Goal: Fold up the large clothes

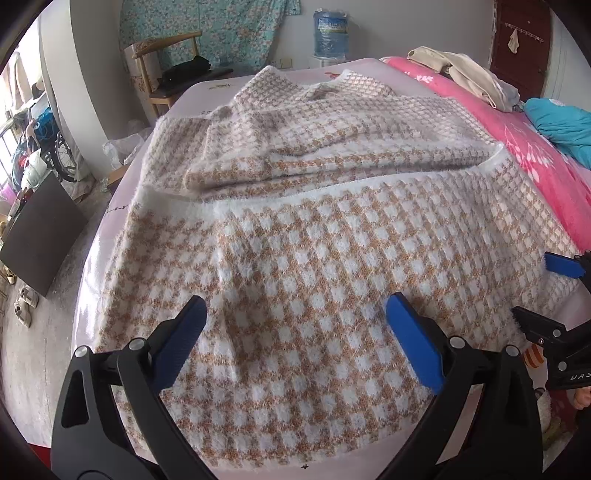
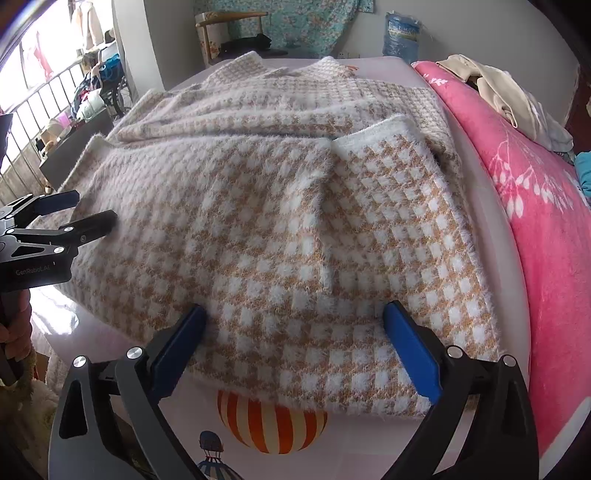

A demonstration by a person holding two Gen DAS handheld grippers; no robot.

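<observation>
A fuzzy tan-and-white houndstooth sweater (image 1: 314,240) lies flat on the bed, its sleeves folded across the upper body. In the right wrist view the sweater (image 2: 258,221) shows a sleeve cuff lying over its right half. My left gripper (image 1: 295,306) is open above the lower left part of the garment, with nothing pinched between its blue pads. My right gripper (image 2: 295,312) is open over the hem at the near right corner, also with nothing pinched. Each gripper shows in the other's view: the right gripper (image 1: 543,291) at the right edge, the left gripper (image 2: 88,208) at the left edge.
The pale sheet (image 2: 369,443) has a striped balloon print (image 2: 271,424). A pink blanket (image 1: 517,147) runs along the right, with beige clothes (image 1: 461,74) and a teal garment (image 1: 561,125) on it. Beyond the bed stand a wooden chair (image 1: 166,62) and a water bottle (image 1: 330,31).
</observation>
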